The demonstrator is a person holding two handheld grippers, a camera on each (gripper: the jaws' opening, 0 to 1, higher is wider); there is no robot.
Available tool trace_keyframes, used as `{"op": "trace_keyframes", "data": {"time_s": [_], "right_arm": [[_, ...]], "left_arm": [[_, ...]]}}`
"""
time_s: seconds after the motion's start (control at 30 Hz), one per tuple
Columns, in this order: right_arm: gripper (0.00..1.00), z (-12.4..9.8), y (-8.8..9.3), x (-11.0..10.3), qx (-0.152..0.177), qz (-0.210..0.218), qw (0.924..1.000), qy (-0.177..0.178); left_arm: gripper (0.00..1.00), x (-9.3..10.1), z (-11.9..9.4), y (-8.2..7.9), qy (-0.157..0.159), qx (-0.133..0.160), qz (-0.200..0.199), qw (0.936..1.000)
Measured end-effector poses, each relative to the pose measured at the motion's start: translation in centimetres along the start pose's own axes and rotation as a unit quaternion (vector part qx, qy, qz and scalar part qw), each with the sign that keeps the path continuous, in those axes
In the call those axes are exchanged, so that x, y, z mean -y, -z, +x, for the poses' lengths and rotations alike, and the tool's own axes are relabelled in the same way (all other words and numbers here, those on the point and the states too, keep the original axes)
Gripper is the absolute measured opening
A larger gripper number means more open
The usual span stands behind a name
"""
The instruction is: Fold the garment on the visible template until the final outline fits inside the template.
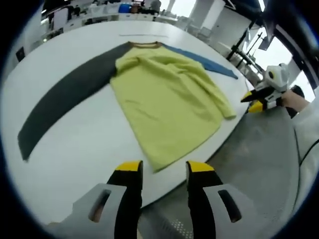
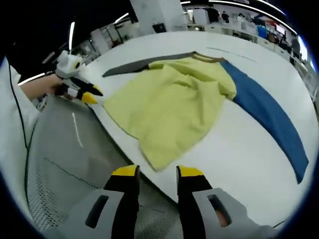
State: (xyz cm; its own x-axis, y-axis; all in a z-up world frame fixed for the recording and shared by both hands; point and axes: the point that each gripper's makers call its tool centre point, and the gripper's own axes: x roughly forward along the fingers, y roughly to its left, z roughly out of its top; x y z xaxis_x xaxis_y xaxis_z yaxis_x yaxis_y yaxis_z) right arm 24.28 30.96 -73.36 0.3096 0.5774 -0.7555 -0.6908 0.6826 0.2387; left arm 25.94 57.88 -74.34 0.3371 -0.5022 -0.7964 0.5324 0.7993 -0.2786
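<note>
The garment [image 1: 169, 99] is noted unfolded on the table [image 1: 89, 144], both grippers [image 1: 162, 172] [image 2: 155, 174] parted and empty; sleeve folding is judged next.

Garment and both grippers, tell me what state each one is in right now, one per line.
Garment: spread on the white table, body rumpled, not yet folded.
Grey sleeve: stretched out flat.
Blue sleeve: stretched out flat.
Left gripper: open, holding nothing, near the yellow hem.
Right gripper: open, holding nothing, near the hem.
</note>
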Motion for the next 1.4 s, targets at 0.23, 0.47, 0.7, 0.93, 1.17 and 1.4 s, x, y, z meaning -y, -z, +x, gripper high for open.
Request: {"op": "trace_keyframes", "data": {"time_s": [0.23,0.47,0.7,0.93,1.17,1.4], "right_arm": [[0.22,0.7,0.3,0.2,-0.013,-0.016,0.9998,-0.002],[0.19,1.5,0.8,0.1,-0.034,-0.039,0.9986,-0.007],[0.15,2.2,1.0,0.2,-0.051,-0.079,0.9956,-0.001],[0.14,2.9,1.7,-0.1,-0.076,-0.118,0.9901,-0.006],[0.12,3.1,1.5,0.0,-0.078,-0.13,0.9884,-0.006],[0.09,3.4,1.4,0.1,-0.082,-0.138,0.9871,-0.006]], "left_arm": [[0.28,-0.4,0.4,0.3,0.001,-0.006,-0.001,1.0],[0.22,-0.5,0.9,0.5,0.002,-0.012,-0.005,0.9999],[0.21,-0.6,1.4,0.6,0.007,-0.024,0.003,0.9997],[0.18,-0.6,1.6,0.6,0.006,-0.037,0.015,0.9992],[0.13,-0.7,1.9,0.9,0.002,-0.044,0.022,0.9988],[0.07,-1.1,2.1,0.8,-0.007,-0.048,0.023,0.9986]]}}
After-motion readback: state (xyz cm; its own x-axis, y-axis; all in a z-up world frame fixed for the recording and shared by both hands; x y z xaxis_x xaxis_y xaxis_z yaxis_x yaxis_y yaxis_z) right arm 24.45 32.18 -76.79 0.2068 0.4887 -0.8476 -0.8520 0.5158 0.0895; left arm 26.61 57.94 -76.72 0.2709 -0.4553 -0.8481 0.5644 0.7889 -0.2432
